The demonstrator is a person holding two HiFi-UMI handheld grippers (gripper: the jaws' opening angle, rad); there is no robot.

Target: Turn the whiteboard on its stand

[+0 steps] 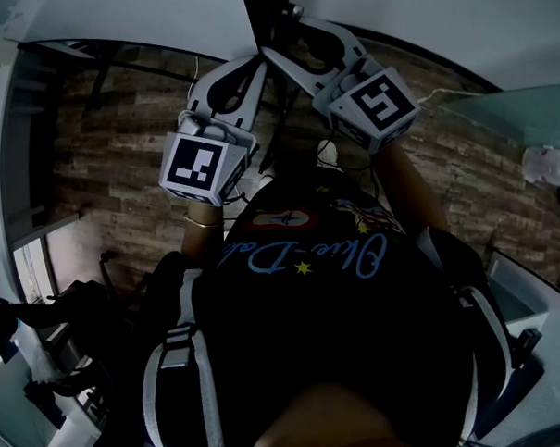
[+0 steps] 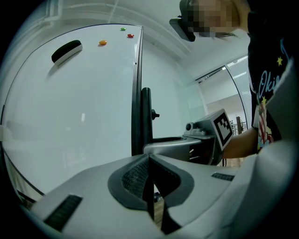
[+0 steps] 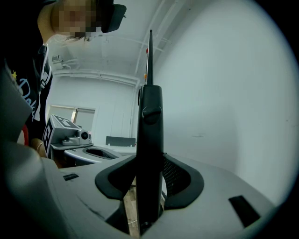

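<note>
Black rubber jaws of the left gripper [image 2: 149,170] were clenched on the thin side edge of the whiteboard [image 2: 74,121], which stood upright with an eraser [image 2: 66,51] and small magnets [image 2: 103,42] near its top. Just beside that edge, the right gripper [image 3: 149,175] had its jaws clamped on the dark stand post [image 3: 150,130].

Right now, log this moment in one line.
left hand-held gripper shut on whiteboard edge | right hand-held gripper shut on stand post
</note>
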